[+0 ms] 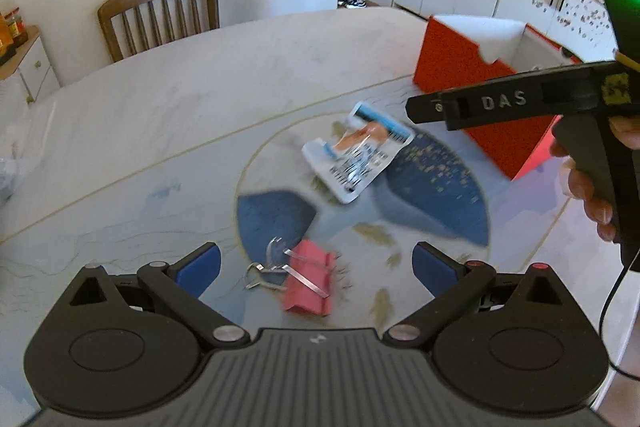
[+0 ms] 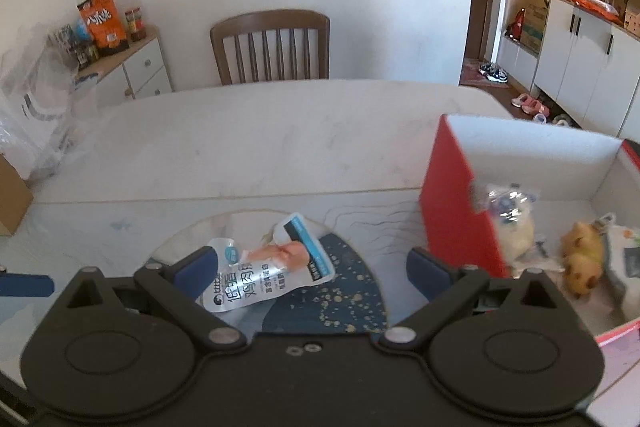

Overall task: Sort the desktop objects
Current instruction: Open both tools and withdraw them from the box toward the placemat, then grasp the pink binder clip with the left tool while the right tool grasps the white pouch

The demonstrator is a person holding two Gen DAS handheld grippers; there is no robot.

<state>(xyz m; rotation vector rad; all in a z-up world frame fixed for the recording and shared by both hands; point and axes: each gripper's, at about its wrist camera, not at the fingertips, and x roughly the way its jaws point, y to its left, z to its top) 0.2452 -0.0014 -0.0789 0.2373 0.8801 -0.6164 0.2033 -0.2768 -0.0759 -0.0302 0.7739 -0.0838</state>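
Jaws of left gripper [image 1: 316, 269] spread wide, pink binder clip [image 1: 308, 283] between.

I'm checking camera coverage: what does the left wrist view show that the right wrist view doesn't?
Only the left wrist view shows the pink metal binder clip on the table. Only the right wrist view shows inside the red cardboard box: a clear plastic packet and a yellow plush toy. Both show the white printed snack pouch and the brown wooden chair.
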